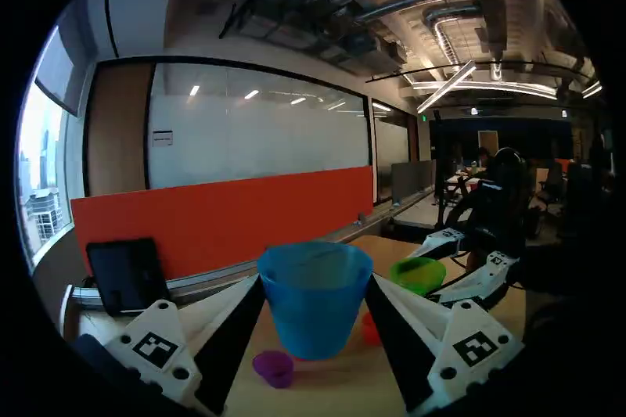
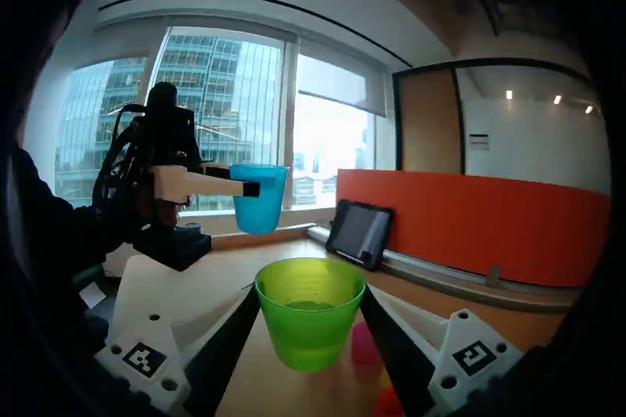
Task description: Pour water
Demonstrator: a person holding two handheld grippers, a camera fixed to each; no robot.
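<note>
Closest in, the right gripper has its fingers clamped on both sides of the green cup, upright above the desk with what looks like a little liquid low inside. The left gripper squeezes the blue cup the same way, upright and off the surface. Farther out the two cups hang well apart, so I'd close that gap first, bring one lip just over the other's open mouth, then tip slowly with a firm grip so the smooth plastic doesn't slide.
</note>
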